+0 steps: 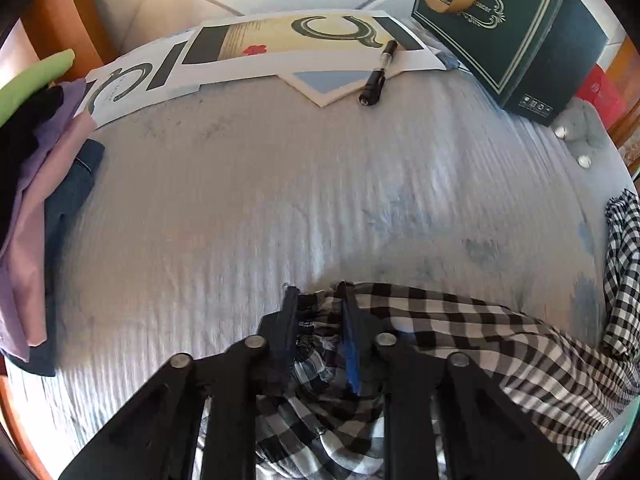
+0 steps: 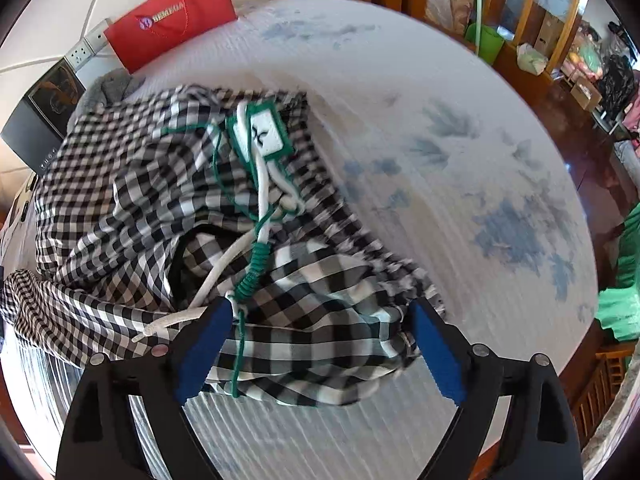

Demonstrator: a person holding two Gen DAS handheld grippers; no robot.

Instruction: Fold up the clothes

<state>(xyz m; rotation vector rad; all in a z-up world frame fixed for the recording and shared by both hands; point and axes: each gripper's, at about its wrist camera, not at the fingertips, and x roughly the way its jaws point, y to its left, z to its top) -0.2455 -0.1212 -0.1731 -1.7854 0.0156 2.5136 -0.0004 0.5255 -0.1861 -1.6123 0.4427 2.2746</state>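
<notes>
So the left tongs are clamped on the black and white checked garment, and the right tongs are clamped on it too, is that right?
Not quite. The left tongs are indeed clamped on the checked garment, bunching its edge. But the right wrist view shows the right tongs spread wide open around a fold of it, gripping nothing.

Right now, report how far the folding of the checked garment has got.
Done: nothing folded; the checked garment lies crumpled on the bed, drawstring loose on top. In hand: the left gripper is shut on a bunched edge; the right gripper is open over another edge. Left: spreading flat and every fold.
</notes>
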